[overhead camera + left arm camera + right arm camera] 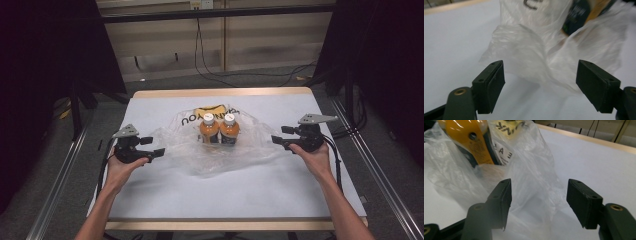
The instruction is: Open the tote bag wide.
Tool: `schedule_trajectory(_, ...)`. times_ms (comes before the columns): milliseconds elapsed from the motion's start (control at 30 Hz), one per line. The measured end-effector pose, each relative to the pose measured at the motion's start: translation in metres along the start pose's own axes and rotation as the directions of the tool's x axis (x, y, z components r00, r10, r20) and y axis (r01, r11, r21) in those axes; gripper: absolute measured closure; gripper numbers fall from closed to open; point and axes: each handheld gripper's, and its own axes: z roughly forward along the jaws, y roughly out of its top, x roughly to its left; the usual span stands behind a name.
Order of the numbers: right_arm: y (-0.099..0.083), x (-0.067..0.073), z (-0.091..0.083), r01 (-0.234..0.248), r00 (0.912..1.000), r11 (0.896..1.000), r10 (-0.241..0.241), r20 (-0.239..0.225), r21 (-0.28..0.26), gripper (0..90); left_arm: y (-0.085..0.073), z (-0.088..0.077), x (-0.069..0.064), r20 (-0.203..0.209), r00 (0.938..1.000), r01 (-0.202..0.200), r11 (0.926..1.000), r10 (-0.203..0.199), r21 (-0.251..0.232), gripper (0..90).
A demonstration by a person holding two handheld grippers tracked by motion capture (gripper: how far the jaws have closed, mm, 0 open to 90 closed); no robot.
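Both grippers are released. The left gripper (540, 85) has its jaws apart, with a plastic bag (529, 55) fold just ahead. The right gripper (539, 205) also gapes before the film. Beyond, two orange bottles (219, 129) stand inside, their labels blurred close up.

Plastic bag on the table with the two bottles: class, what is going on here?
A person holds a hand-held gripper in each hand at the two sides of a thin clear plastic bag spread on the white table. Two orange bottles with white caps stand upright side by side in the bag's middle. The left hand-held gripper and the right hand-held gripper both have their jaws open, with bag film lying between them, not pinched.
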Motion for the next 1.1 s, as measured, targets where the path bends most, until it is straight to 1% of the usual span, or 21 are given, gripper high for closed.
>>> schedule_trajectory(67, 0.004, 0.004, -0.002, 0.008, 0.9999, 1.000, -0.008, -0.015, -0.008, 36.4, 0.002, -0.009, -0.001, 0.014, 0.9999, 0.001, 0.9999, -0.001, -0.015, 23.6)
schedule_trajectory(200, 0.012, 0.015, -0.001, 0.036, 0.9987, 0.999, -0.037, -0.034, -0.021, 38.4, 0.007, -0.028, -0.005, -0.015, 0.9998, -0.016, 0.9968, 0.015, -0.078, 30.8)
schedule_trajectory(267, 0.017, 0.022, 0.001, 0.048, 0.9971, 0.999, -0.049, -0.058, -0.027, 41.2, 0.012, -0.033, -0.008, -0.029, 0.9988, -0.042, 0.9939, 0.040, -0.101, 39.5)
schedule_trajectory(300, 0.019, 0.025, 0.003, 0.060, 0.9962, 0.998, -0.061, -0.062, -0.025, 43.2, 0.017, -0.034, -0.011, -0.026, 0.9977, -0.064, 0.9930, 0.062, -0.099, 45.2)
schedule_trajectory(333, 0.022, 0.029, 0.005, 0.076, 0.9941, 0.997, -0.078, -0.075, -0.020, 48.2, 0.021, -0.031, -0.013, -0.019, 0.9963, -0.085, 0.9922, 0.084, -0.091, 50.9)
schedule_trajectory(400, 0.027, 0.037, 0.010, 0.094, 0.9902, 0.995, -0.095, -0.102, -0.014, 56.3, 0.031, -0.020, -0.019, 0.009, 0.9921, -0.124, 0.9905, 0.125, -0.058, 60.7)
schedule_trajectory(433, 0.029, 0.039, 0.014, 0.108, 0.9880, 0.994, -0.108, -0.111, -0.003, 61.2, 0.036, -0.011, -0.022, 0.024, 0.9876, -0.154, 0.9872, 0.155, -0.041, 65.4)
schedule_trajectory(500, 0.034, 0.044, 0.022, 0.131, 0.9819, 0.991, -0.128, -0.139, 0.013, 69.7, 0.046, 0.008, -0.029, 0.049, 0.9805, -0.191, 0.9817, 0.191, -0.004, 73.6)
schedule_trajectory(567, 0.040, 0.048, 0.032, 0.162, 0.9754, 0.986, -0.154, -0.158, 0.035, 76.8, 0.053, 0.031, -0.034, 0.076, 0.9784, -0.195, 0.9802, 0.192, 0.034, 78.0)
schedule_trajectory(600, 0.042, 0.050, 0.037, 0.176, 0.9709, 0.983, -0.163, -0.175, 0.059, 80.7, 0.057, 0.041, -0.035, 0.079, 0.9745, -0.215, 0.9742, 0.210, 0.067, 79.8)
schedule_trajectory(633, 0.045, 0.051, 0.042, 0.197, 0.9695, 0.977, -0.181, -0.165, 0.081, 83.0, 0.059, 0.048, -0.036, 0.094, 0.9722, -0.222, 0.9716, 0.214, 0.082, 80.6)
schedule_trajectory(667, 0.047, 0.051, 0.045, 0.202, 0.9694, 0.975, -0.185, -0.162, 0.097, 86.0, 0.063, 0.059, -0.039, 0.103, 0.9691, -0.235, 0.9661, 0.224, 0.107, 81.8)
schedule_trajectory(700, 0.050, 0.049, 0.051, 0.213, 0.9656, 0.970, -0.190, -0.178, 0.120, 88.7, 0.066, 0.067, -0.041, 0.104, 0.9685, -0.239, 0.9622, 0.226, 0.131, 83.1)
schedule_trajectory(767, 0.052, 0.044, 0.059, 0.218, 0.9651, 0.965, -0.191, -0.179, 0.145, 90.0, 0.071, 0.079, -0.043, 0.114, 0.9619, -0.265, 0.9490, 0.249, 0.170, 83.1)
schedule_trajectory(800, 0.052, 0.043, 0.064, 0.225, 0.9624, 0.961, -0.194, -0.191, 0.161, 90.0, 0.072, 0.086, -0.044, 0.116, 0.9619, -0.265, 0.9481, 0.248, 0.175, 83.9)
schedule_trajectory(833, 0.053, 0.043, 0.068, 0.232, 0.9624, 0.956, -0.198, -0.186, 0.180, 90.0, 0.074, 0.091, -0.045, 0.114, 0.9586, -0.279, 0.9394, 0.261, 0.198, 84.0)
schedule_trajectory(900, 0.054, 0.043, 0.075, 0.252, 0.9581, 0.945, -0.214, -0.191, 0.209, 90.0, 0.077, 0.100, -0.044, 0.114, 0.9556, -0.292, 0.9287, 0.272, 0.229, 84.0)
schedule_trajectory(933, 0.054, 0.044, 0.079, 0.251, 0.9585, 0.944, -0.212, -0.190, 0.213, 90.0, 0.077, 0.102, -0.043, 0.114, 0.9564, -0.289, 0.9290, 0.269, 0.231, 84.1)
schedule_trajectory(967, 0.055, 0.044, 0.081, 0.250, 0.9591, 0.943, -0.210, -0.189, 0.221, 90.0, 0.078, 0.105, -0.041, 0.124, 0.9590, -0.277, 0.9340, 0.255, 0.225, 84.6)
schedule_trajectory(1000, 0.056, 0.044, 0.085, 0.258, 0.9582, 0.936, -0.216, -0.188, 0.239, 90.0, 0.078, 0.108, -0.041, 0.136, 0.9583, -0.277, 0.9335, 0.251, 0.228, 85.5)
schedule_trajectory(1100, 0.058, 0.044, 0.098, 0.262, 0.9571, 0.928, -0.215, -0.195, 0.264, 90.0, 0.076, 0.118, -0.042, 0.166, 0.9516, -0.296, 0.9180, 0.259, 0.264, 85.6)
